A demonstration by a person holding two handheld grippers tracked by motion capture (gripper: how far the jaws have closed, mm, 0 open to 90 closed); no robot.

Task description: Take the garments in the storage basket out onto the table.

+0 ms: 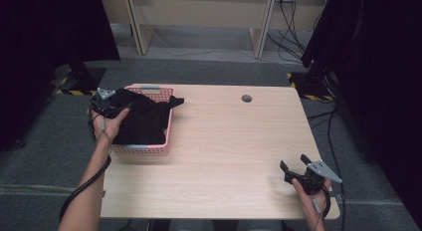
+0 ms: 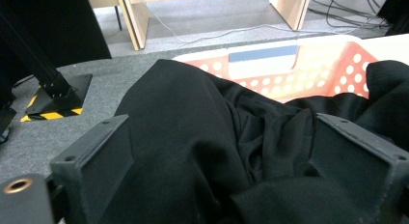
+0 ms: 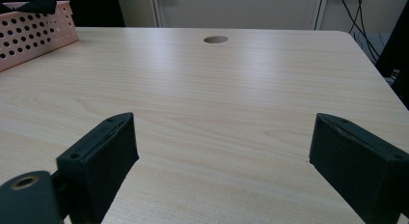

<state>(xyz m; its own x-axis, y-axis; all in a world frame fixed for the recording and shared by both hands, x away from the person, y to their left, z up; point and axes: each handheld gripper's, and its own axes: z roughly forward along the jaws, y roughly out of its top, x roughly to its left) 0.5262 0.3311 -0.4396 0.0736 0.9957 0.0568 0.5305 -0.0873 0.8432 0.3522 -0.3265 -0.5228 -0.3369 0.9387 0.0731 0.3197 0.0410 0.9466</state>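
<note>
- The left hand-held gripper (image 1: pixel 110 105) sits at the left edge of the surface (image 1: pixel 224 141), over the near-left part of a pink basket (image 1: pixel 168 126). In its own view the two black jaws stand wide apart with black cloth (image 2: pixel 202 147) bunched between and over them; the jaws are spread, not clamped on it.
- The basket is perforated pink plastic with grey-blue grips on its short ends, and it stands on the left part of the surface. I can read no brand or label on it.
- The cloth (image 1: pixel 142 116) fills most of the basket, and one corner hangs over the far-right rim onto the surface side.
- A small round hole (image 1: pixel 246 98) is set in the light wood surface near the far edge, right of the basket.
- The right hand-held gripper (image 1: pixel 297 167) is at the near-right corner of the surface, well apart from the basket. Its jaws are spread wide with nothing between them, just above bare wood.
- No writing is legible anywhere; yellow-and-black striped tape (image 1: pixel 67 91) marks stand bases on the floor at the far left and right.
</note>
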